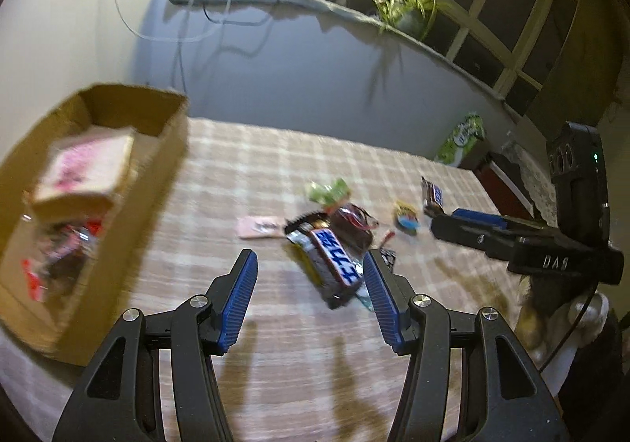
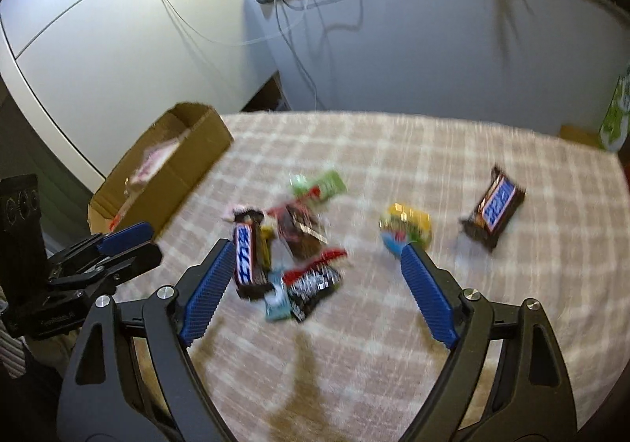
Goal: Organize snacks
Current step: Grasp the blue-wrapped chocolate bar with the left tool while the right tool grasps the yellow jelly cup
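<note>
Both wrist cams angled down, close over table, sharing snack pile & box.

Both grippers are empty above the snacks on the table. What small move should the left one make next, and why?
Probably lower the left gripper onto the Snickers bar and close. Its jaws stand open with nothing pressed between them, and the bar lies at the near edge of the pile, just ahead of the fingers. The box to its left already holds snacks, so the bar could go there next.
</note>
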### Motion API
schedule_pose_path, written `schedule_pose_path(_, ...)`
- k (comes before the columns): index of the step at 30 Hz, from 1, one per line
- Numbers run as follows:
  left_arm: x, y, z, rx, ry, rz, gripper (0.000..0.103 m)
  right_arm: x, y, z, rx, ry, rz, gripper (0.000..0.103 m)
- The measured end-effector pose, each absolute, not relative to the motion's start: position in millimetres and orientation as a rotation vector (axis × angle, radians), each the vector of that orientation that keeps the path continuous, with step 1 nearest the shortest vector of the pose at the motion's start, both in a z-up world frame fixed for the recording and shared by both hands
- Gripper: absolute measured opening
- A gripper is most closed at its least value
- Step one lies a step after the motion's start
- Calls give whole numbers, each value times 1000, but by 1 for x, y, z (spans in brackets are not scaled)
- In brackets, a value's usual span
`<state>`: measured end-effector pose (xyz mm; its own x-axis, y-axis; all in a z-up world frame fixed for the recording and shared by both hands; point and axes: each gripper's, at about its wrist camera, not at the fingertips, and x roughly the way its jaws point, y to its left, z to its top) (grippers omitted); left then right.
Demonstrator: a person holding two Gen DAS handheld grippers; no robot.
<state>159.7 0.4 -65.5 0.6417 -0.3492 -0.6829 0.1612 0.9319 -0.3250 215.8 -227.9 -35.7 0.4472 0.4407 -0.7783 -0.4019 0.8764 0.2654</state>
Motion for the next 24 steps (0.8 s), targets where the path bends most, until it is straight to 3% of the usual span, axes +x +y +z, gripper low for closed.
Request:
schedule_pose_path(7, 171, -15, -83, -246, 877, -298, 55, 213, -230, -56, -91, 942, 434, 88)
schedule_pose_path(15, 188, -27, -95, -236, 920, -290, 54, 244, -239, -71, -99, 957, 421, 77)
schedule_pose_path(24, 205, -38, -110, -214, 965, -269, 41, 262, -226, -93, -143, 999, 419, 65)
